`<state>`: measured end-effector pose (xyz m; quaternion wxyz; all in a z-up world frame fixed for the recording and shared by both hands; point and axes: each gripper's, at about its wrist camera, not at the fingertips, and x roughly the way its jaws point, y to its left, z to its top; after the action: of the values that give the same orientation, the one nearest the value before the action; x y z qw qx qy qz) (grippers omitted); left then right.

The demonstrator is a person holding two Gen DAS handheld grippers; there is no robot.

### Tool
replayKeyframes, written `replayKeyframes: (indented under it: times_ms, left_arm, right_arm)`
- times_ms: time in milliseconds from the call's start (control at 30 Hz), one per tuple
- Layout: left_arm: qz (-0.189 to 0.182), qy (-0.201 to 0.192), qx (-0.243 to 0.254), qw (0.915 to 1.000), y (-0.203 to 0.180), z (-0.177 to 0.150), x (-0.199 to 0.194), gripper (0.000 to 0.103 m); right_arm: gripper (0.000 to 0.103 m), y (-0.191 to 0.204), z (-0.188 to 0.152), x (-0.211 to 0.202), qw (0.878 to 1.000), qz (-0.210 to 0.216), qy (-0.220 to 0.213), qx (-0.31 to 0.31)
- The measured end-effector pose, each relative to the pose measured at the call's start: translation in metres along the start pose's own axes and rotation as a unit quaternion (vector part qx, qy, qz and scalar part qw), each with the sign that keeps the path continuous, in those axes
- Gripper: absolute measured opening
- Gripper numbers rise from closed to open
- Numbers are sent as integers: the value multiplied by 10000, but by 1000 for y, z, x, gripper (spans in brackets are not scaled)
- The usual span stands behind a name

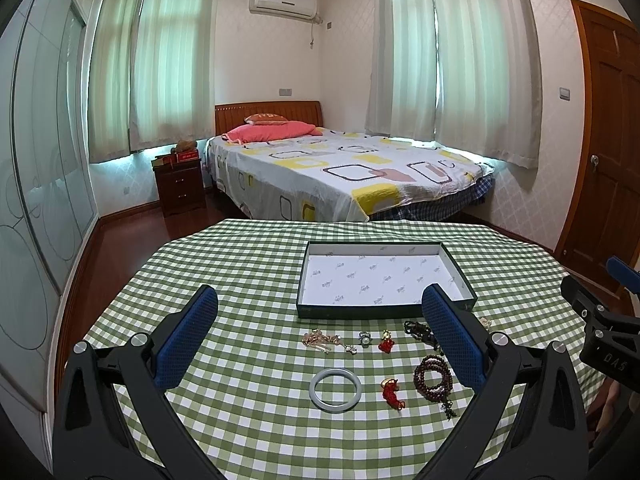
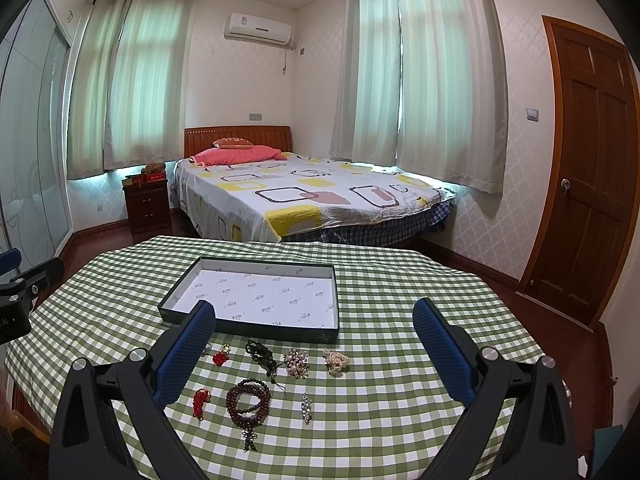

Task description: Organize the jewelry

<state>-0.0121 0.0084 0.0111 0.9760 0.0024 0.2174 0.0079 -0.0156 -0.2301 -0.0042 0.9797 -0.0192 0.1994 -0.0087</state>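
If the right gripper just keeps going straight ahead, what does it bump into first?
Probably the box. The open right gripper hovers above the jewelry and points at its near wall, though depth is hard to judge.

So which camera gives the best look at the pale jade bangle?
The left wrist view: the bangle lies fully visible on the checked cloth between the open fingers. The right wrist view doesn't show it; that spot sits behind its left finger.

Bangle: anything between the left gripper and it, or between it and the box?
Nothing visible blocks the open left gripper from the bangle. Toward the box, a row of small jewelry lies across the cloth; lifting over clears it.
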Motion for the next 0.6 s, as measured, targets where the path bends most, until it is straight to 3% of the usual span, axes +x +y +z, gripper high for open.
replayKeyframes:
  times_ms: [167, 367, 600]
  left_arm:
    - [66, 257, -42, 9996, 5, -9, 20, 100]
    - [0, 861, -84, 9963, 9, -36, 62, 100]
    - [-21, 1634, -162, 9864, 12, -74, 117, 100]
  right_arm:
    - [97, -1, -13, 20, 9998, 71, 181, 38]
    - [97, 0, -42, 55, 9982, 197, 565, 63]
    - [97, -1, -87, 108, 9901, 367, 1345, 189]
